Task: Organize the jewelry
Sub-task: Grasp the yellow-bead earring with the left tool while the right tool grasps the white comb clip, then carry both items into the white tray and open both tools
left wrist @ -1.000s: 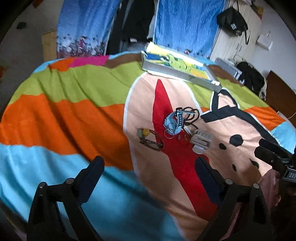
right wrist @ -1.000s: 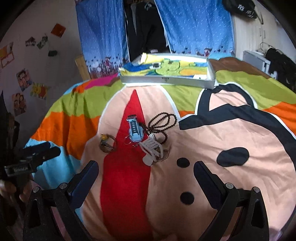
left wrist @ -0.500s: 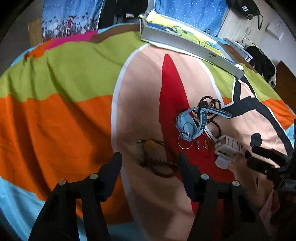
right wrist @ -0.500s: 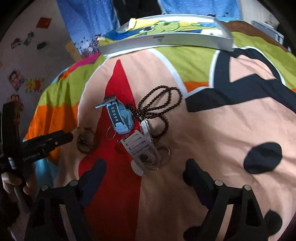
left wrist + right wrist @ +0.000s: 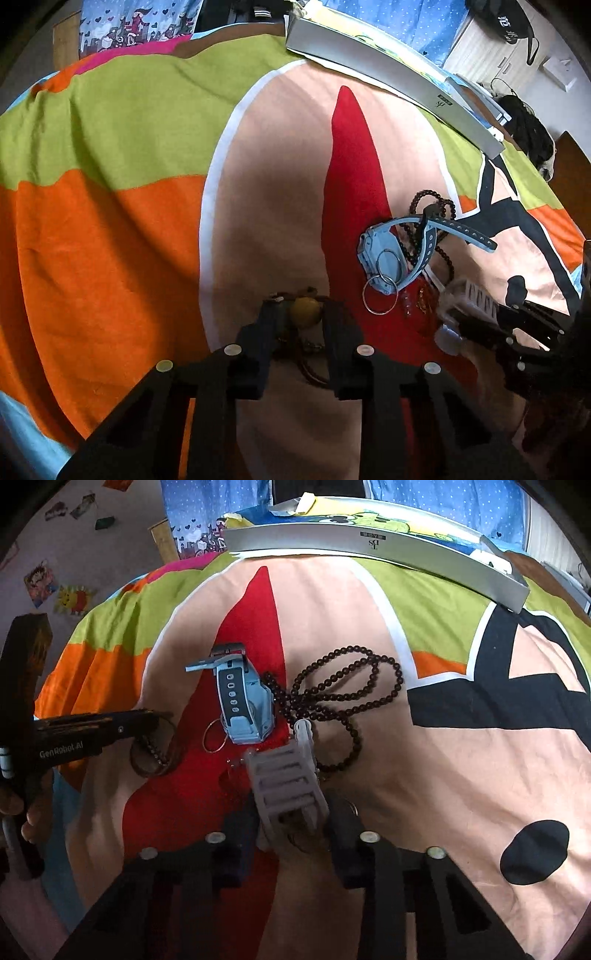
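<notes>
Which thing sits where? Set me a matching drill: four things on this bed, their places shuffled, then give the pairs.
Things:
1. white hair clip
2. yellow-bead bracelet
3. blue watch
4. grey box

Places:
A. between the left gripper's fingers
B. at the far edge of the bedspread
C. between the right gripper's fingers
D. on the red stripe, beside the dark beads

Pairs: 1-C, 2-A, 3-D, 4-B
</notes>
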`<act>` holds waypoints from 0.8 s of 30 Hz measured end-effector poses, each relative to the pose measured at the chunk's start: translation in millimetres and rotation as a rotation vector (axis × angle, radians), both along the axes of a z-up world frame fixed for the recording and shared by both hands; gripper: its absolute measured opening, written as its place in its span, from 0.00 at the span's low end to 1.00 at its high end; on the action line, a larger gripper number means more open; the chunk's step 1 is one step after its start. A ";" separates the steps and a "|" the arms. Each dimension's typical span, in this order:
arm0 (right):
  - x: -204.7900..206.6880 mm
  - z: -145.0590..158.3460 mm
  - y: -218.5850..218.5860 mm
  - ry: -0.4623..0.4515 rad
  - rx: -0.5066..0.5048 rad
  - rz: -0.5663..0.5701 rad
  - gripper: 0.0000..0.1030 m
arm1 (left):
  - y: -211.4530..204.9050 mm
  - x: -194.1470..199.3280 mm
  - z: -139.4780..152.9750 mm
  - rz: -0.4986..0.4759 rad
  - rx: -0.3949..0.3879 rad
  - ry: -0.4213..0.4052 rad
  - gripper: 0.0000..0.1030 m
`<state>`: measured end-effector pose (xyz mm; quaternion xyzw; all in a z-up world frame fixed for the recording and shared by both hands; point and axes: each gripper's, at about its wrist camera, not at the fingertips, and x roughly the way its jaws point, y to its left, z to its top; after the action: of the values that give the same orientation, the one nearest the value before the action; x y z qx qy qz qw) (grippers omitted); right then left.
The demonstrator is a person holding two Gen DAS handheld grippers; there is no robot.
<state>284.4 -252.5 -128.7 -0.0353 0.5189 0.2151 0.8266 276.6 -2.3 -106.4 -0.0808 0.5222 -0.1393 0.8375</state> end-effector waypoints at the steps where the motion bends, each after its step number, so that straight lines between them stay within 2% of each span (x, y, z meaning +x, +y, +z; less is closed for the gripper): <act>1: 0.6 0.9 -0.6 0.000 0.008 -0.007 0.29 | 0.1 -1.1 0.7 0.002 0.004 -0.001 0.20; 6: 0.9 11.5 -7.8 -0.006 0.080 -0.047 0.27 | -8.2 -6.7 12.0 0.014 0.007 -0.044 0.19; 16: -8.8 55.4 -18.3 -0.098 0.265 -0.129 0.27 | -2.7 -30.2 65.0 0.054 -0.167 -0.180 0.19; 20: -9.5 79.1 -22.0 -0.172 0.326 -0.153 0.27 | -3.9 -26.8 83.3 0.089 -0.195 -0.222 0.19; 24: 13.0 109.2 -22.8 -0.291 0.358 -0.162 0.27 | -5.9 -12.3 110.4 0.126 -0.182 -0.285 0.19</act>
<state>297.5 -275.3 -19.5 0.1231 0.3491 0.2292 0.9002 264.3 -8.2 4.0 -0.1683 0.3772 -0.1435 0.8994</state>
